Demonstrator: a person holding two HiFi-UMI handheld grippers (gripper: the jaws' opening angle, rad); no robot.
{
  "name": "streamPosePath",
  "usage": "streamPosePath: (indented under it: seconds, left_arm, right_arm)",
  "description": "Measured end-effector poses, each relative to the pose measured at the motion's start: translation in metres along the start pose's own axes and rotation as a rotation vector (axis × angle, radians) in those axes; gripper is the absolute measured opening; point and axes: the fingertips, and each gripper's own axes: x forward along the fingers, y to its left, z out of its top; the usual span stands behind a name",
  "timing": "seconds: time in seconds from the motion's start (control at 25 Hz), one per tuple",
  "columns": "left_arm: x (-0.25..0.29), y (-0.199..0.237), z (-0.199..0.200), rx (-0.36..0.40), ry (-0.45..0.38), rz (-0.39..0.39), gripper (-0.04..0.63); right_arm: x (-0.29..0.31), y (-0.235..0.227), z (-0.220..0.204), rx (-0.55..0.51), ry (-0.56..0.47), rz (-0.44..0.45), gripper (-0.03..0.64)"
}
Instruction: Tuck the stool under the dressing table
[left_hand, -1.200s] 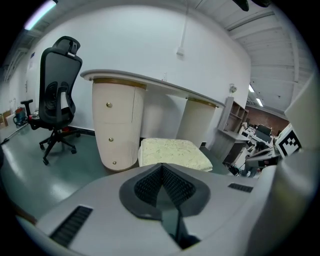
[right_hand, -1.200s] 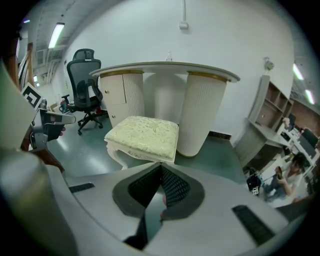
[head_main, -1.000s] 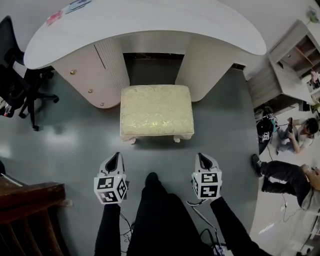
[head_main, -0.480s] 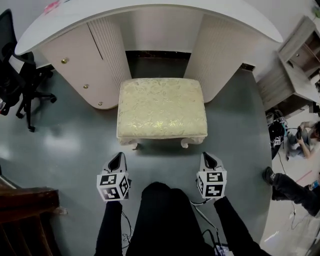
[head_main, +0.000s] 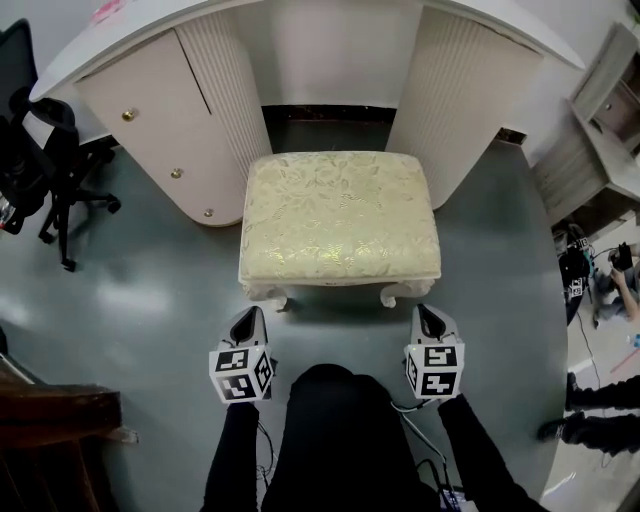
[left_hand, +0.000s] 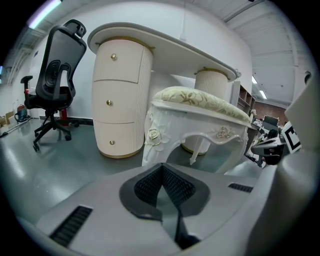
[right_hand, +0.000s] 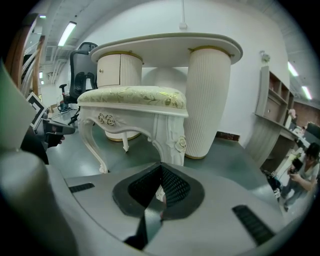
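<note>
the left claw and right claw are pale grey moulded shells tapering to a point. each carries a white cube printed with black square markers. inside, dark ribbed pads sit in a black surround, with slotted vents either side. the person wears black sleeves and black trousers. thin cables trail beside the legs.

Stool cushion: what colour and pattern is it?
The cushion is pale cream-yellow with a leafy floral weave, clearest in the head view.
</note>
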Motion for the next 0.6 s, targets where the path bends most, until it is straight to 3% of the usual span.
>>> streamPosePath:
  seconds: [0.6]
  left_arm:
    - [0.018,0.010,0.003,0.009,-0.054,0.019,0.009]
  right_arm:
    - [0.031,0.001,-0.004,0.000,-0.059,-0.036,0.005]
